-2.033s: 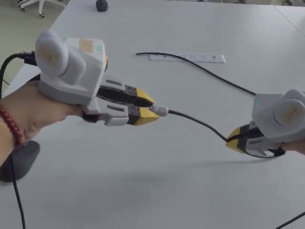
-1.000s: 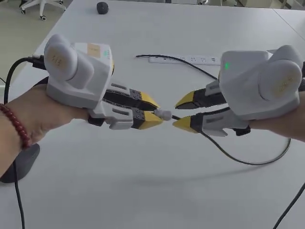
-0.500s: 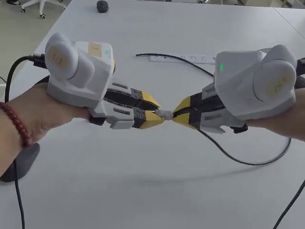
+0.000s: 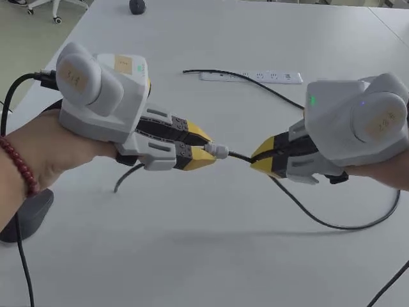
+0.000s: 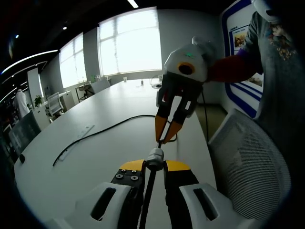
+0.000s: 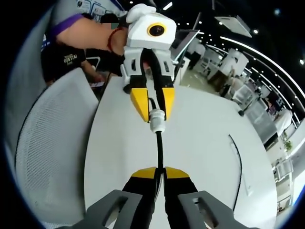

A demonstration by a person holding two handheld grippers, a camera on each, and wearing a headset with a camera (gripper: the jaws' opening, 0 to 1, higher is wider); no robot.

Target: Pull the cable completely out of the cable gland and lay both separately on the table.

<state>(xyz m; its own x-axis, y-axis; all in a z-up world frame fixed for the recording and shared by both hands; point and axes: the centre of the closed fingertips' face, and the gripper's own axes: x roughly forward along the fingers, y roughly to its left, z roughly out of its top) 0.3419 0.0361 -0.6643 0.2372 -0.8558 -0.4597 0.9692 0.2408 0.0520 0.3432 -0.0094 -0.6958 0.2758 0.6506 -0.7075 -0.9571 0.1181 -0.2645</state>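
Observation:
The white cable gland (image 4: 215, 151) is held off the table at the jaw tips of my left gripper (image 4: 204, 149), which is shut on it. A black cable (image 4: 300, 208) leaves the gland's front and passes into my right gripper (image 4: 257, 157), shut on it a short way to the right. Beyond it the cable loops over the table. A short cable tail (image 4: 125, 177) hangs out behind the left gripper. In the left gripper view the gland (image 5: 154, 157) sits between the yellow tips. In the right gripper view the cable (image 6: 159, 145) runs straight from my jaws up to the gland (image 6: 157, 119).
A white power strip (image 4: 255, 77) lies at the far side of the white table (image 4: 192, 256), with a dark round object (image 4: 136, 7) beyond it. A dark flat object (image 4: 25, 217) rests at the left edge. A white mesh chair (image 5: 252, 162) stands beside the table.
My right gripper, open a second ago, shut on the cable right at the gland and has since moved right, drawing cable out. The tail behind the left gripper has come into sight.

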